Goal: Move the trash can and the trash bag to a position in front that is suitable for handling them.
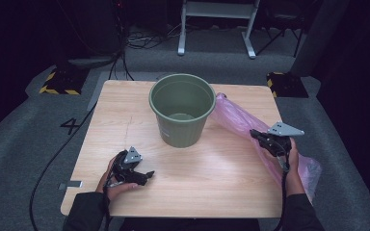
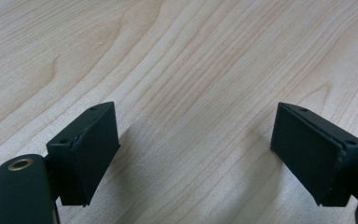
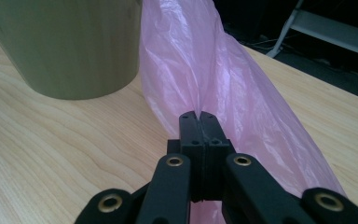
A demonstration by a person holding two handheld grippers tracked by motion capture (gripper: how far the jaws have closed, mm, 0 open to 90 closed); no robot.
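Observation:
A green plastic bucket (image 1: 181, 108) stands upright and empty near the middle of the wooden table (image 1: 125, 110). A thin pink plastic bag (image 1: 238, 120) stretches from behind the bucket's right side to the table's right edge. My right gripper (image 1: 254, 134) is shut on a fold of this pink bag (image 3: 242, 88), with the film pinched between the closed pads and lifted off the wood; the bucket (image 3: 65, 46) stands at its left. My left gripper (image 1: 147, 177) rests low over the front left of the table, open, with only bare wood (image 2: 191, 70) between its fingers (image 2: 91, 149).
The floor around the table is grey carpet with cables (image 1: 53, 163) trailing at the left. A white frame (image 1: 217, 24) stands behind the table. Yellow-and-black marked blocks (image 1: 60, 82) sit at both far corners.

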